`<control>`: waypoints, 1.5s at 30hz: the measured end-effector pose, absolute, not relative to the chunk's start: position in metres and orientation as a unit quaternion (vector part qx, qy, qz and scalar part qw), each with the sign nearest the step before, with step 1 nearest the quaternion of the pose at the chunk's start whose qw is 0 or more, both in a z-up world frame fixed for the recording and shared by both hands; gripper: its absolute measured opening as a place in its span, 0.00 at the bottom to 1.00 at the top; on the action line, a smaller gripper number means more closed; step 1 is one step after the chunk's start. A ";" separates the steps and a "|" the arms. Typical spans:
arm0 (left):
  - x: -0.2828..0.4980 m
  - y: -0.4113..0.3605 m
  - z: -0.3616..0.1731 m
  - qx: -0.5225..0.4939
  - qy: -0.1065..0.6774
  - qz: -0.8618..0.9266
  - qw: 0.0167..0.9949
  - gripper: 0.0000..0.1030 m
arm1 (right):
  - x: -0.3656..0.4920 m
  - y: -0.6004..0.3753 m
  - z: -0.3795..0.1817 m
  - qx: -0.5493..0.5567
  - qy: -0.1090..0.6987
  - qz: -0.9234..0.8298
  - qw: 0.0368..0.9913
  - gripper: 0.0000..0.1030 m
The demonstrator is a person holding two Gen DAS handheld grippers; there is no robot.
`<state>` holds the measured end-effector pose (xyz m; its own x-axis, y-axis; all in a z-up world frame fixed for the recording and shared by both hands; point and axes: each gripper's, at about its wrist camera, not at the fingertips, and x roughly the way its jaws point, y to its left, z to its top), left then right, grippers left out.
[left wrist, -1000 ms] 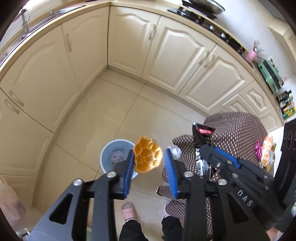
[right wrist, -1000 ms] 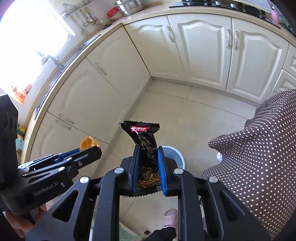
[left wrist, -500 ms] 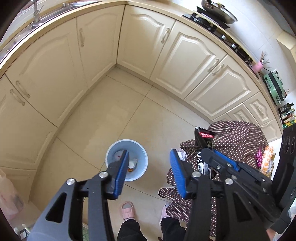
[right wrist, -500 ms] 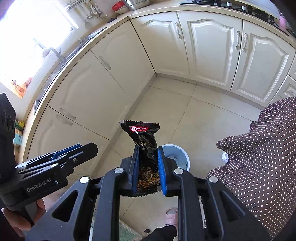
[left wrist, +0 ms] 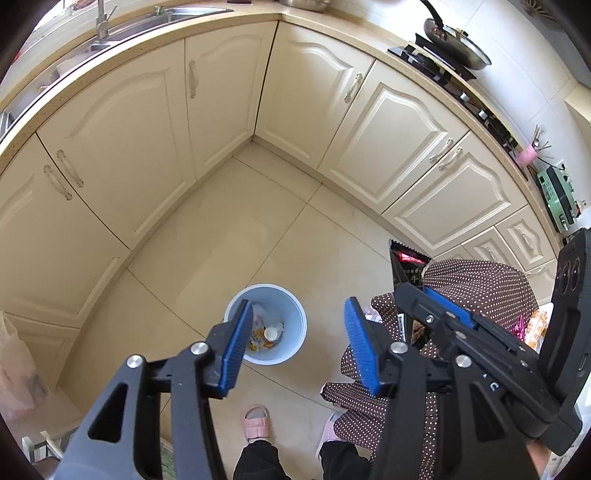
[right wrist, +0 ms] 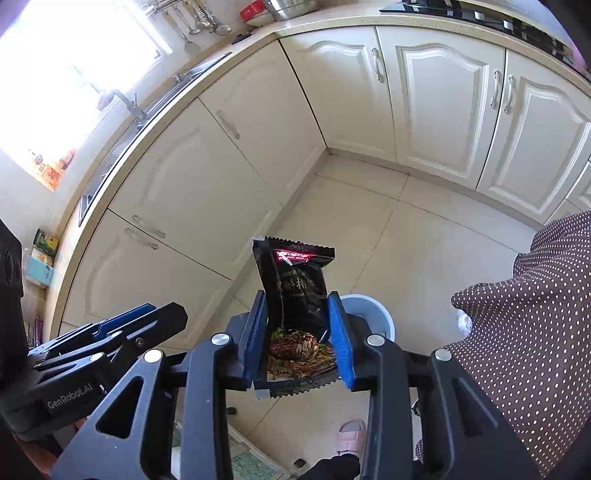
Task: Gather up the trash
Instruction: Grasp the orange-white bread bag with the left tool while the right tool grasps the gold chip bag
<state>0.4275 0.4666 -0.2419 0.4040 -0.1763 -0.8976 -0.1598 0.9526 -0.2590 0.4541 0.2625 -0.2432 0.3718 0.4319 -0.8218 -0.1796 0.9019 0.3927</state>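
Note:
My left gripper (left wrist: 297,314) is opening with nothing between its blue pads. It hangs above a light blue bin (left wrist: 288,306) on the floor, which holds a white cup and scraps. My right gripper (right wrist: 297,299) has a black snack packet (right wrist: 295,280) standing upright between its pads. Its jaws are opening, and the packet's edges still touch both pads. The bin's rim (right wrist: 373,310) shows just behind the right finger. In the left wrist view the right gripper (left wrist: 424,295) and its packet (left wrist: 406,266) sit to the right of the bin.
Cream cabinets (left wrist: 155,147) meet in a corner around the tiled floor (left wrist: 258,236). A brown polka-dot cloth (right wrist: 524,314) covers a table at the right. A person's pink slippers (left wrist: 256,417) stand near the bin. A sink (left wrist: 155,18) and a pan (left wrist: 458,44) are on the counter.
The orange piece that sat between the left pads a second ago is gone, and those jaws have spread wider over the bin. The right jaws have widened around the packet.

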 end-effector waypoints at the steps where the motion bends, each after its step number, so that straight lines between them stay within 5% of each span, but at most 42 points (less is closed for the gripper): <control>1: 0.427 0.465 -0.241 -0.153 0.545 -0.003 0.824 0.49 | 0.454 0.262 -0.243 0.120 0.528 0.188 0.820 0.33; 15: 0.412 0.409 -0.223 -0.139 0.537 0.003 0.832 0.49 | 0.444 0.192 -0.226 0.142 0.510 0.179 0.829 0.34; 28: 0.411 0.161 -0.212 -0.074 0.545 -0.162 0.819 0.51 | 0.363 -0.051 -0.204 0.168 0.468 0.001 0.868 0.38; 34: 0.402 0.024 -0.219 -0.040 0.547 -0.243 0.800 0.60 | 0.314 -0.165 -0.200 0.183 0.445 -0.094 0.871 0.44; 45: 0.419 -0.101 -0.263 0.014 0.566 -0.253 0.784 0.60 | 0.283 -0.271 -0.252 0.274 0.457 -0.160 0.831 0.52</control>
<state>0.4186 -0.1009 -0.2632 0.2309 -0.3819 -0.8949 0.4125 0.8714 -0.2655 0.2826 -0.2709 -0.2524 0.5309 -0.0143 -0.8473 0.5163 0.7983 0.3100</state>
